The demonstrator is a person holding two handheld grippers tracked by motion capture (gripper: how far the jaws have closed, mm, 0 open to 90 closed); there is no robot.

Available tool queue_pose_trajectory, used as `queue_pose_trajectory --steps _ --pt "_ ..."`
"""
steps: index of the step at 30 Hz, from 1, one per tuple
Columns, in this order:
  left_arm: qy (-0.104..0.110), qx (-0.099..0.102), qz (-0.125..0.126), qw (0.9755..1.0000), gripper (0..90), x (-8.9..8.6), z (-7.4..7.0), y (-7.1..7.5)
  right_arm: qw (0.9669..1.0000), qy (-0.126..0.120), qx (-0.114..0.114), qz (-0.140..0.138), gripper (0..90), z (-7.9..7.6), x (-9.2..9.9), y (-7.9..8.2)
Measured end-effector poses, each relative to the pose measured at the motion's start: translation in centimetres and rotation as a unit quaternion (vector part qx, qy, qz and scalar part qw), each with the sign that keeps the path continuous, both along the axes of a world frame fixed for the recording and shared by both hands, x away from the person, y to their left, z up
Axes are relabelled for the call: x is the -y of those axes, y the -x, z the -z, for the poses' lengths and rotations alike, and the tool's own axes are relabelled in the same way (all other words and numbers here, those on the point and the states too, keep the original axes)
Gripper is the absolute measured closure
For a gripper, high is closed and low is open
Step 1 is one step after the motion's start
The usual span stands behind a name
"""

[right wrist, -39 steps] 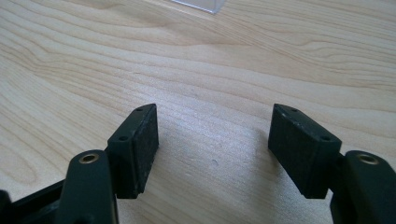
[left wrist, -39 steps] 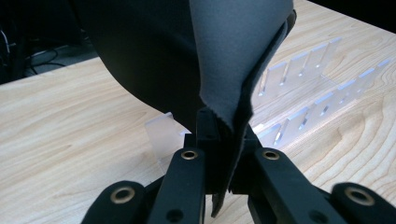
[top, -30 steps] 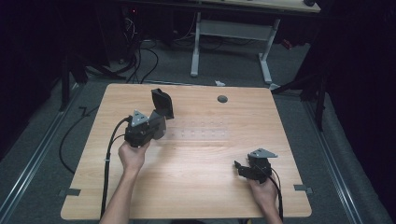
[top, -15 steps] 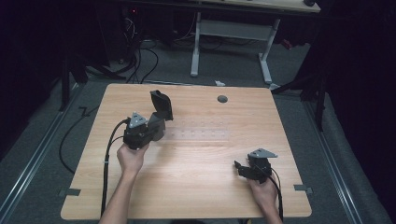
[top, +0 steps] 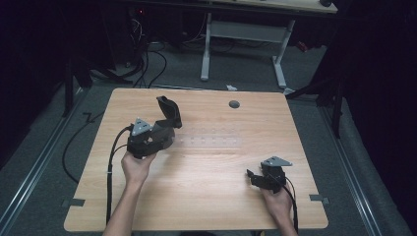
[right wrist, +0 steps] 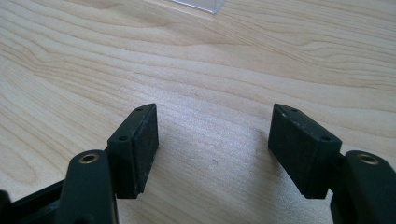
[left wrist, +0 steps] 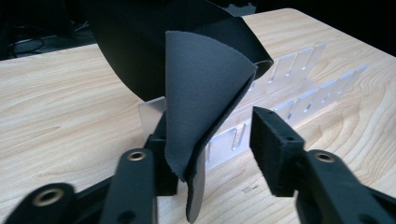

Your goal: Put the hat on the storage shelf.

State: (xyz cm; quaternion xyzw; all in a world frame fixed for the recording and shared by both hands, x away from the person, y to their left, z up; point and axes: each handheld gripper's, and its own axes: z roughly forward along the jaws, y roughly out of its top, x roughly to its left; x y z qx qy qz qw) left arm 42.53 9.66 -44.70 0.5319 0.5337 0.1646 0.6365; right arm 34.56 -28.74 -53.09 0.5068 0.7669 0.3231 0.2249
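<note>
A dark grey flexible sheet [left wrist: 205, 93], curled over at the top, stands on edge in a slot of a clear acrylic rack [left wrist: 299, 65]. My left gripper [left wrist: 217, 140] is around its lower edge. Its jaws have just been opening; the right pad [left wrist: 273, 140] stands clear of the sheet, which still lies between the jaws. In the high view the sheet [top: 168, 110] rises just beyond the left gripper [top: 166, 129] at the rack's [top: 216, 142] left end. My right gripper [top: 252, 178] rests open near the table's front right, nothing between its pads [right wrist: 140, 149].
The wooden table [top: 206, 206] has a round cable hole [top: 234, 104] at the back. A corner of the clear rack [right wrist: 201, 4] lies ahead of the right gripper. Cables and a desk frame [top: 243, 34] stand on the floor beyond.
In the high view the sheet's top sits a touch lower beside the left gripper. The right hand and its gripper have kept still.
</note>
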Motion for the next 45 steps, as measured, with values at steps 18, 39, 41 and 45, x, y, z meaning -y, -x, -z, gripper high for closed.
queue_pose_trajectory --steps 18,39,41,45 --pt "0.008 -0.011 -0.001 0.9999 46.7 -2.1 -0.2 1.6 1.0 0.0 0.0 0.0 33.5 0.0 0.0 0.0" --pt "0.024 -0.011 -0.003 0.9996 43.9 -3.8 -1.2 4.8 1.0 0.0 -0.001 0.001 33.7 0.0 0.0 -0.1" --pt "0.027 -0.01 -0.001 0.9996 43.5 -3.8 -1.2 5.1 1.0 0.0 0.0 0.002 33.7 0.0 0.0 -0.1" --pt "0.033 -0.011 0.004 0.9994 42.9 -3.7 -1.0 5.7 1.0 0.0 0.0 0.001 33.7 0.0 0.0 -0.1"
